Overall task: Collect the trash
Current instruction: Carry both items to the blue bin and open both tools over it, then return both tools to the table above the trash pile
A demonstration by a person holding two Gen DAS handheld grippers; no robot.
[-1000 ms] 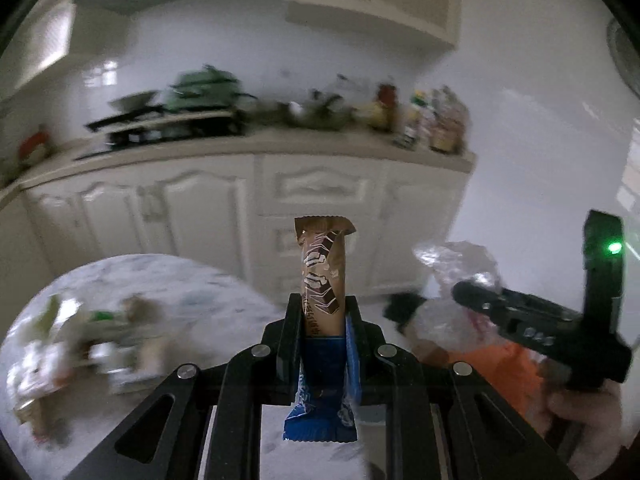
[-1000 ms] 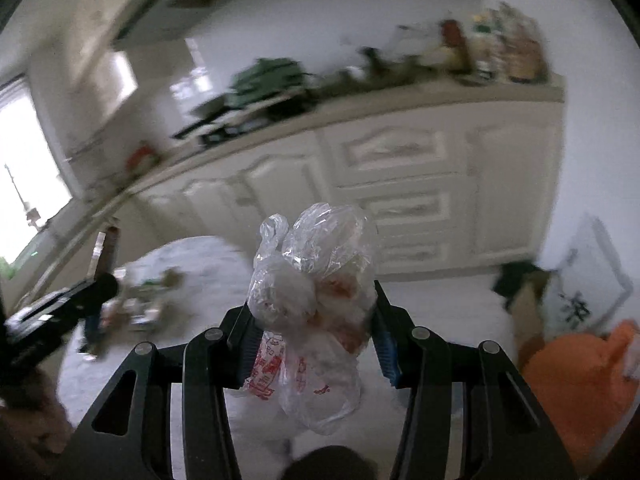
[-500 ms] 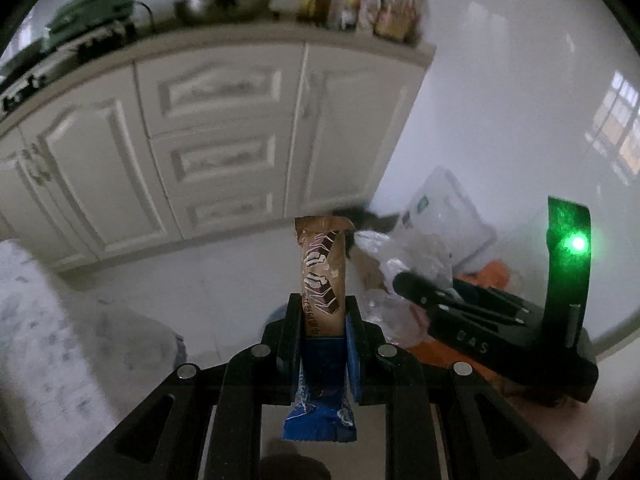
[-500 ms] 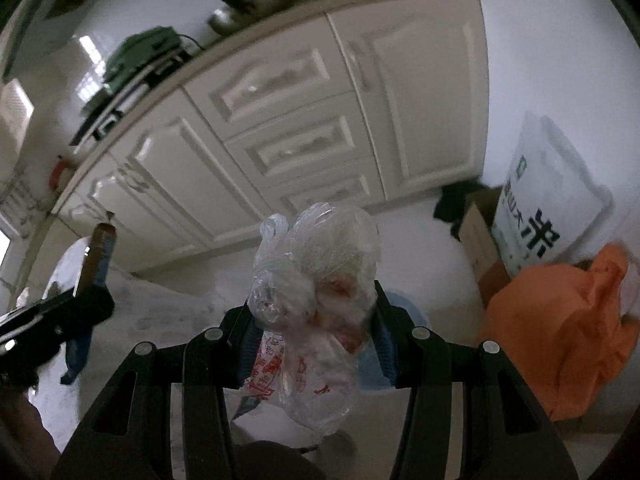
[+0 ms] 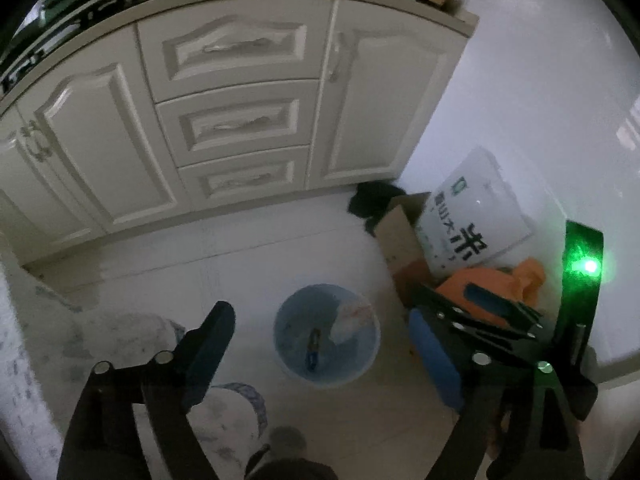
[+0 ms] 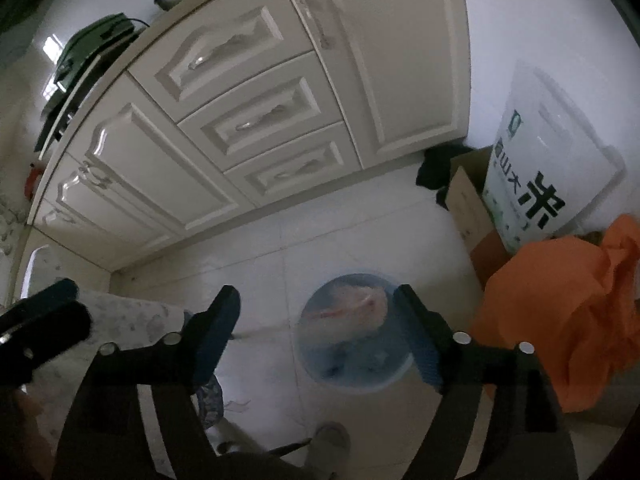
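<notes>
Left gripper above blue bin, jaws opening, nothing between them. Right gripper also over bin, jaws opening, spread wide, empty. Snack wrapper lies inside bin; crumpled plastic bag inside bin beside it. Bin stands on white tiled floor, in front of cream cabinets. Orange bag right of bin; cardboard box and white sack beyond bin, against wall.

In the blue bin between the right tool's fingers, the clear bag is a motion-smeared blur — its contents unreadable. The left tool's right finger hides behind the other tool.
</notes>
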